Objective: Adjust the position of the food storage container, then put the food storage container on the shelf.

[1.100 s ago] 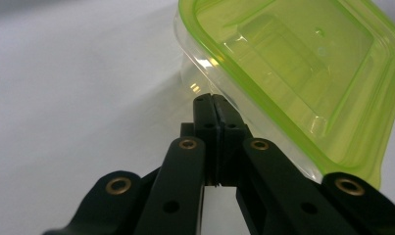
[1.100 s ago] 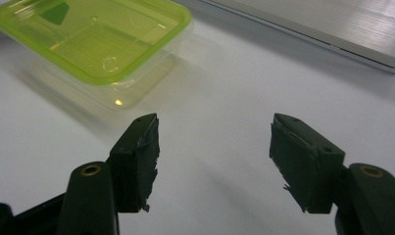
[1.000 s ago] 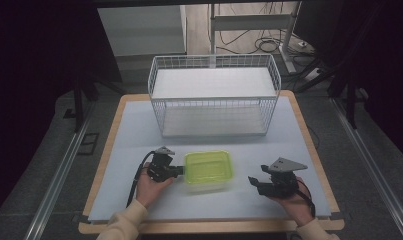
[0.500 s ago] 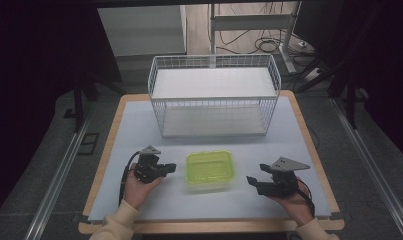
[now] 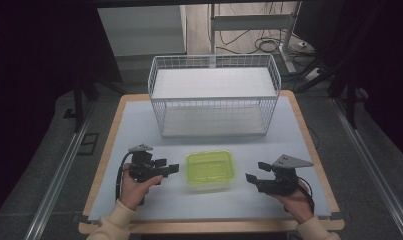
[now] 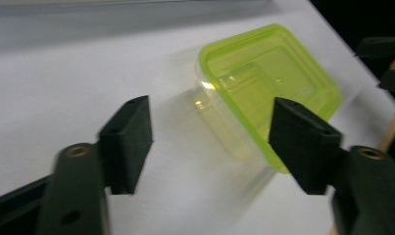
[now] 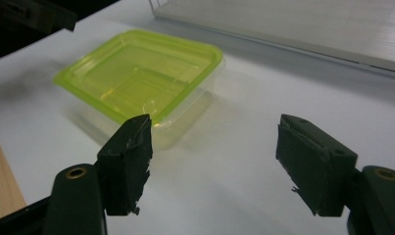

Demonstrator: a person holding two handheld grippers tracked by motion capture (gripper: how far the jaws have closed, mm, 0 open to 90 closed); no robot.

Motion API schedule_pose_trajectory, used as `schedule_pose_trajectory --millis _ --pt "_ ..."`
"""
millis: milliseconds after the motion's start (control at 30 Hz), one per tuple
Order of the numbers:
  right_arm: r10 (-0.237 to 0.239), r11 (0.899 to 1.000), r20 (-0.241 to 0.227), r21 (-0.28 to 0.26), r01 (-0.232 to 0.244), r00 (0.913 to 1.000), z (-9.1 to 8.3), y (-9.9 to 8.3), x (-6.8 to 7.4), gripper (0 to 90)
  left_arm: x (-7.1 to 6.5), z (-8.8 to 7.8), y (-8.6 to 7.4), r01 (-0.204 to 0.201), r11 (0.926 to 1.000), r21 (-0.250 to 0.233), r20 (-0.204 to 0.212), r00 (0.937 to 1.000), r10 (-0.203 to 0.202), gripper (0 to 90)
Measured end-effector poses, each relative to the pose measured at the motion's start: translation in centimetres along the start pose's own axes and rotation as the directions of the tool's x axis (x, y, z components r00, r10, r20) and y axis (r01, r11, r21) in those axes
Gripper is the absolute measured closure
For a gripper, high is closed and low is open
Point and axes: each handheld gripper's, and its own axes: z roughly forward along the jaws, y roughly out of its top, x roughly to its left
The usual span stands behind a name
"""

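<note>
High view: lidded green box (image 5: 209,170) on table (image 5: 139,120), between left gripper (image 5: 170,168) and right gripper (image 5: 251,178). Left jaws just opening, nothing between; right spread, empty. Likely pre-grasp; next, close in, pinch box for basket (image 5: 214,100).

- The left gripper view is blurred, smearing the near edge of the yellow-green box (image 6: 268,88).
- The wire basket (image 7: 303,29) is cut off by the right gripper view's top edge.
</note>
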Motion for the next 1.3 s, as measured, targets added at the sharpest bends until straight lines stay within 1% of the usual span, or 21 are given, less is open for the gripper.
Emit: schedule_pose_trajectory --millis 100,200,267,333,367,567,600,633,667,700,733,800,833,867,1000,1067,1100,1133,1200,1267,1300 --pt "0.037 0.999 -0.022 0.002 -0.037 0.9991 0.3 0.4 -0.3 30.8 0.0 0.1 0.0 0.016 0.9999 0.004 0.014 0.9998 -0.016 29.2" --pt "0.077 0.997 -0.049 0.027 -0.075 0.9959 0.8 0.7 -0.6 32.7 0.1 0.4 0.2 0.036 0.9993 0.008 0.038 0.9986 -0.036 29.5" --pt "0.099 0.995 -0.063 0.037 -0.097 0.9931 1.1 0.9 -0.8 33.6 0.2 0.7 0.3 0.048 0.9988 0.01 0.052 0.9975 -0.048 30.0" --pt "0.132 0.99 -0.081 0.054 -0.127 0.988 1.4 1.2 -0.9 34.2 0.4 1.0 0.3 0.057 0.9982 0.019 0.059 0.9966 -0.058 30.6" --pt "0.14 0.989 -0.084 0.058 -0.136 0.9865 1.5 1.3 -1.0 34.4 0.4 1.0 0.3 0.057 0.9982 0.019 0.059 0.9966 -0.058 31.3" --pt "0.173 0.982 -0.094 0.09 -0.165 0.9804 2.5 2.1 -1.0 35.4 0.7 1.5 0.6 0.081 0.9964 0.028 0.071 0.9941 -0.082 35.0" --pt "0.181 0.98 -0.092 0.097 -0.172 0.9792 2.7 2.2 -1.1 35.6 0.7 1.9 0.8 0.07 0.9967 0.041 0.043 0.9965 -0.071 35.5" --pt "0.181 0.98 -0.092 0.097 -0.172 0.9792 2.7 2.2 -1.1 35.6 0.7 1.9 0.8 0.07 0.9967 0.041 0.043 0.9965 -0.071 36.2" --pt "0.2 0.976 -0.092 0.107 -0.19 0.9754 3.2 2.4 -1.3 35.9 0.8 2.4 1.0 0.078 0.9958 0.047 0.049 0.9956 -0.081 36.9" --pt "0.2 0.976 -0.092 0.107 -0.19 0.9754 3.2 2.4 -1.3 35.9 0.8 2.4 1.0 0.078 0.9958 0.047 0.049 0.9956 -0.081 37.5" --pt "0.216 0.972 -0.095 0.116 -0.204 0.9718 3.8 2.7 -1.5 37.0 0.9 3.0 1.1 0.106 0.9927 0.057 0.061 0.9922 -0.109 38.5" --pt "0.217 0.971 -0.094 0.122 -0.205 0.9715 4.3 3.0 -1.7 37.9 0.9 3.5 1.3 0.109 0.9916 0.068 0.068 0.9911 -0.114 40.5" --pt "0.217 0.971 -0.094 0.122 -0.205 0.9715 4.3 3.0 -1.7 37.9 0.9 3.5 1.3 0.109 0.9916 0.068 0.068 0.9911 -0.114 41.6" --pt "0.232 0.966 -0.088 0.141 -0.218 0.9688 4.8 3.2 -1.8 38.6 0.7 3.8 1.6 0.112 0.9908 0.076 0.08 0.9898 -0.118 42.3" --pt "0.249 0.958 -0.089 0.167 -0.232 0.9644 5.7 3.4 -2.1 40.6 0.3 4.4 1.7 0.106 0.9905 0.087 0.092 0.9892 -0.114 44.6" --pt "0.259 0.954 -0.094 0.178 -0.24 0.9611 6.0 3.4 -2.3 41.9 0.3 4.6 1.6 0.102 0.989 0.107 0.095 0.9891 -0.112 44.5" --pt "0.259 0.954 -0.094 0.178 -0.24 0.9611 6.0 3.4 -2.3 41.9 0.3 4.6 1.6 0.102 0.989 0.107 0.095 0.9891 -0.112 44.7" --pt "0.264 0.951 -0.098 0.192 -0.242 0.9594 6.2 3.2 -2.4 42.8 0.4 4.8 1.4 0.113 0.9864 0.119 0.103 0.9868 -0.126 45.0" --pt "0.274 0.948 -0.105 0.2 -0.249 0.9561 6.3 3.1 -2.4 44.4 0.5 4.8 1.2 0.125 0.9842 0.126 0.111 0.984 -0.139 45.6" --pt "0.284 0.943 -0.116 0.21 -0.256 0.9517 6.5 3.0 -2.4 46.6 0.5 4.8 1.1 0.125 0.984 0.128 0.113 0.9838 -0.139 46.9" --pt "0.284 0.943 -0.116 0.21 -0.256 0.9517 6.5 3.0 -2.4 46.6 0.5 4.8 1.1 0.125 0.984 0.128 0.113 0.9838 -0.139 48.1"
